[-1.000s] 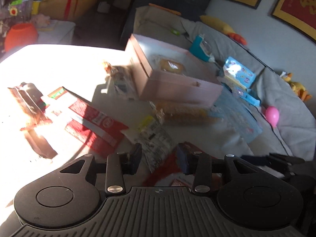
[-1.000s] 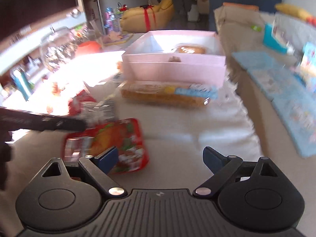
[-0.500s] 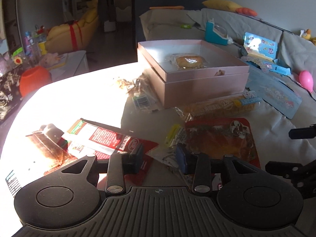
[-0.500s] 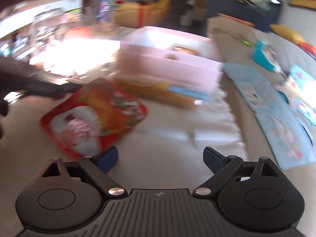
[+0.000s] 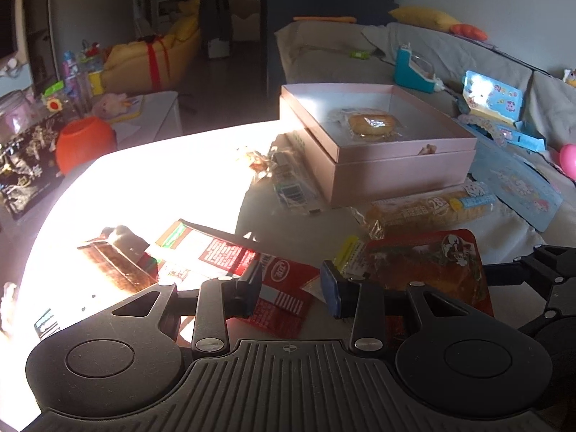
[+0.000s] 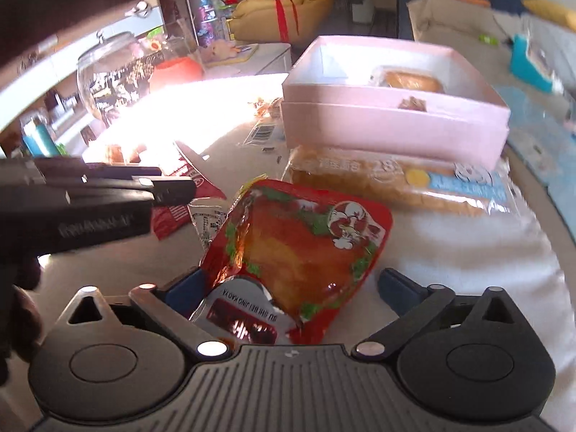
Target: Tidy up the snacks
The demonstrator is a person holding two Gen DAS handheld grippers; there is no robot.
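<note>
- Right gripper jaws opening, red snack pouch between them, pads off it
- Left gripper narrowly spread, empty, above red wrapper
- Pink box near table's far edge

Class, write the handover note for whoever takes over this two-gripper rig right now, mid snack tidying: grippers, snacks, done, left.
Right gripper: jaws opening wide around the near end of the red chicken snack pack, not yet gripping.
Left gripper: partly open, empty, above the red-and-white wrapper.
Pink box: open, one wrapped bun inside.
Long bread pack lies against the box front; other packets scattered on the table.
Done: one bun boxed.
Left: grip the red pack, box it, then the rest.
</note>
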